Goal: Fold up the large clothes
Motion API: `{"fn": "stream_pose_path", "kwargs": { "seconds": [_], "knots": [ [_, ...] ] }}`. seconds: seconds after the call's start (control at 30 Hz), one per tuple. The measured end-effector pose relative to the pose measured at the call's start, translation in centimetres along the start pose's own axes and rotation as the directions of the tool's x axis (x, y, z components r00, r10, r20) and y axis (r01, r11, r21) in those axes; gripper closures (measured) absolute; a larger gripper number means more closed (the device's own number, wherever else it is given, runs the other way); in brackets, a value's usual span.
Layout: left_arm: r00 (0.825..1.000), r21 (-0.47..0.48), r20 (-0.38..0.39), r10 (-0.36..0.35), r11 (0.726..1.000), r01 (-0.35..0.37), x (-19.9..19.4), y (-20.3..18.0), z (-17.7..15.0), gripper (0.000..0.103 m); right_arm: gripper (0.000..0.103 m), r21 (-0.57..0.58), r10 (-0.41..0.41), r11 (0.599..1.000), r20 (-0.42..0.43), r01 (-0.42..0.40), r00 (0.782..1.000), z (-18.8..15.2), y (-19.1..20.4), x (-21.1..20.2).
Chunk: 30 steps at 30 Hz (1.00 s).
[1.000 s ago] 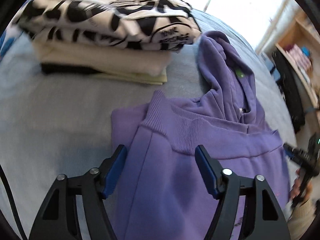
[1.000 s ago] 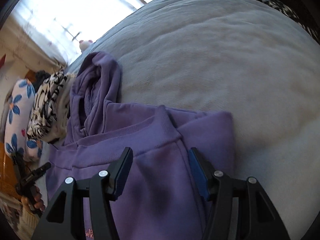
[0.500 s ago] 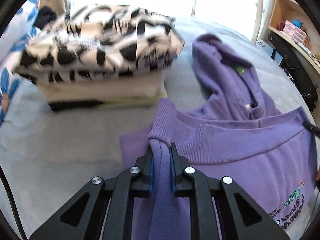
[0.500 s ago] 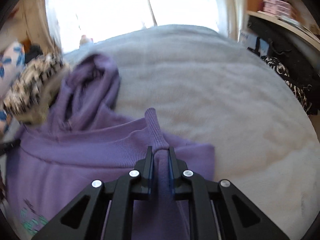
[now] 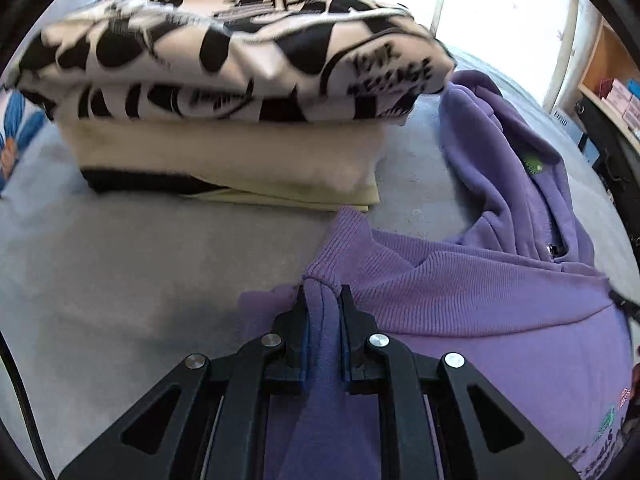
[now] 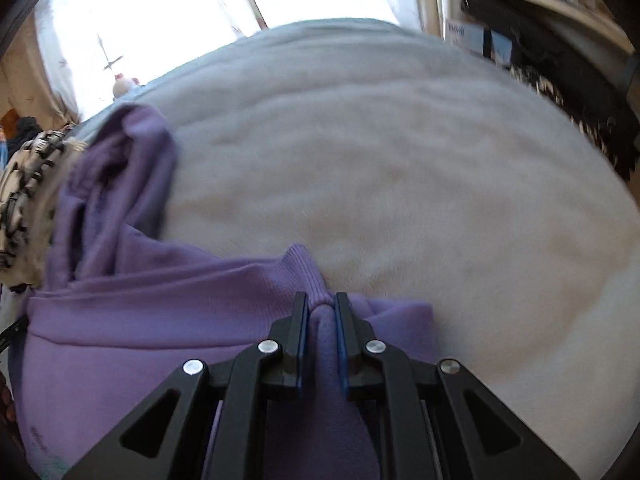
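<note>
A purple hoodie lies on a grey bed cover, its hood stretched toward the window. Its ribbed hem is folded up over the body. My left gripper is shut on the hem's left corner, with purple cloth bunched between the blue pads. In the right wrist view the same purple hoodie fills the lower left, and my right gripper is shut on the hem's right corner. A printed logo shows on the hoodie's front at the lower right.
A stack of folded clothes, black-and-white patterned on top of cream ones, sits just beyond the left gripper. The grey bed cover spreads wide to the right. Shelves and dark clothing stand past the bed's far edge.
Both grippers went from wide open over the hem to shut on its two corners. Both have since moved forward, the folded stack now looming larger in the left view.
</note>
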<state>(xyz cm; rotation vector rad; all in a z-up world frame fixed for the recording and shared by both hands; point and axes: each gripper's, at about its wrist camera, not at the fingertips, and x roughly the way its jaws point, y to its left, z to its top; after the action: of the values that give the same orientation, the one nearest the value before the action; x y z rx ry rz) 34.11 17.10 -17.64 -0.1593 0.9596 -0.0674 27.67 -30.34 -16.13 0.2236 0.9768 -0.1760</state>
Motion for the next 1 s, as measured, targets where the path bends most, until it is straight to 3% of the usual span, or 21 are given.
{"fn": "stream_pose_path", "kwargs": {
  "seconds": [0.23, 0.4, 0.5, 0.63, 0.73, 0.8, 0.9, 0.93, 0.97, 1.0],
  "knots": [
    [0.993, -0.075, 0.032, -0.11, 0.991, 0.112, -1.0, 2.4, -0.5, 0.087, 0.086, -0.007, 0.002, 1.0, 0.004, -0.002, 1.0, -0.2, 0.1, -1.0],
    [0.997, -0.024, 0.074, 0.027, 0.999, -0.025, -4.6, 0.0, -1.2, 0.078, 0.082, 0.042, -0.021, 0.999, 0.023, 0.02, 1.0, -0.3, 0.7, -5.1],
    [0.992, 0.014, 0.115, -0.053, 0.999, 0.052, -8.5, -2.7, -3.3, 0.078, 0.082, -0.03, 0.0, 1.0, 0.079, 0.002, 0.997, -2.0, 3.6, -8.5],
    [0.987, 0.033, 0.069, -0.147, 0.989, 0.145, -10.9, -5.9, -7.4, 0.078, 0.082, -0.151, 0.127, 0.981, 0.045, -0.119, 0.991, -6.2, 9.3, -10.8],
    [0.988, 0.03, 0.029, -0.15, 0.988, 0.149, -10.6, -7.5, -10.7, 0.078, 0.082, -0.249, 0.169, 0.955, 0.016, -0.16, 0.985, -9.4, 13.1, -10.6],
    [0.993, 0.02, 0.012, -0.117, 0.993, 0.117, -9.5, -7.4, -12.3, 0.077, 0.082, -0.3, 0.129, 0.947, 0.018, -0.118, 0.991, -10.8, 14.1, -9.7],
    [0.993, -0.017, 0.015, -0.119, 0.993, 0.119, -8.8, -6.0, -12.7, 0.077, 0.087, -0.306, 0.156, 0.941, 0.019, -0.143, 0.988, -11.3, 12.8, -9.0],
    [0.994, -0.026, 0.009, -0.112, 0.993, 0.112, -8.9, -5.2, -12.6, 0.077, 0.095, -0.287, 0.171, 0.944, 0.013, -0.16, 0.985, -11.1, 11.9, -9.1],
    [0.994, -0.031, 0.005, -0.105, 0.994, 0.105, -8.9, -4.4, -12.6, 0.077, 0.098, -0.274, 0.164, 0.949, 0.014, -0.154, 0.986, -10.8, 11.0, -9.3],
    [0.996, -0.031, 0.003, -0.094, 0.995, 0.094, -9.0, -3.9, -12.6, 0.078, 0.098, -0.264, 0.108, 0.96, 0.034, -0.095, 0.994, -10.8, 9.9, -9.5]
  ]
}}
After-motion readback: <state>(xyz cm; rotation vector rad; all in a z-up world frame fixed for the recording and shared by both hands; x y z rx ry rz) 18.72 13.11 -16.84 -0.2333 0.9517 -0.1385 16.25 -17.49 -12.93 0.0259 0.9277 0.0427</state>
